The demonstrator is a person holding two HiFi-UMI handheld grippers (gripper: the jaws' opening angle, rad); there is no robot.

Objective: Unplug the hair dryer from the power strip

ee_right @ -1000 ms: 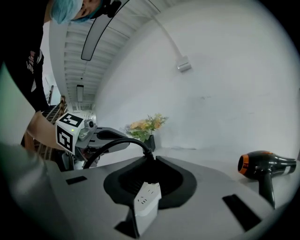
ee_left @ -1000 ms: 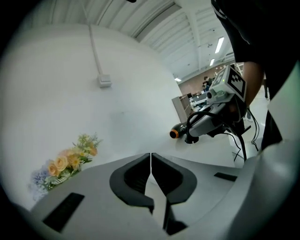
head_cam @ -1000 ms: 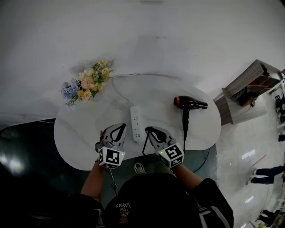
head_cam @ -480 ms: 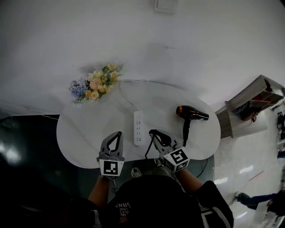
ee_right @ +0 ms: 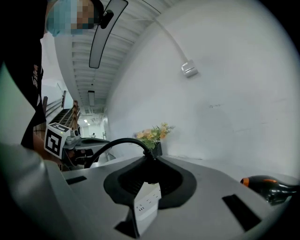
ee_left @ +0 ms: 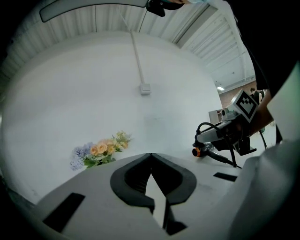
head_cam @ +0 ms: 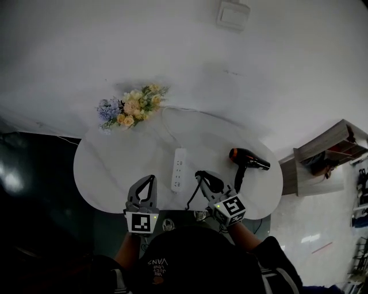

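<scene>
A white power strip [head_cam: 179, 169] lies in the middle of the round white table [head_cam: 109, 172]; it also shows below the right jaws [ee_right: 146, 202]. The black hair dryer [head_cam: 247, 159] with an orange ring lies to the strip's right [ee_right: 269, 184] [ee_left: 201, 152]. My right gripper [head_cam: 201, 174] [ee_right: 149, 158] is shut on the dryer's black plug [ee_right: 150, 164], held clear of the strip, just right of its near end. The black cord [ee_right: 110, 146] arcs away from the tips and drops over the table's front edge [head_cam: 189, 198]. My left gripper [head_cam: 150, 180] [ee_left: 151, 154] is shut on nothing, left of the strip.
A bunch of flowers [head_cam: 132, 106] lies at the table's far left, by the white wall. The strip's own white cable [head_cam: 168, 127] curves toward the back. A wall box [head_cam: 233, 15] sits high on the wall. Wooden shelving [head_cam: 328, 149] stands to the right.
Both grippers have risen and drawn back toward me; the right one carries the plug away from the strip's near end. The left gripper has rolled upright.
</scene>
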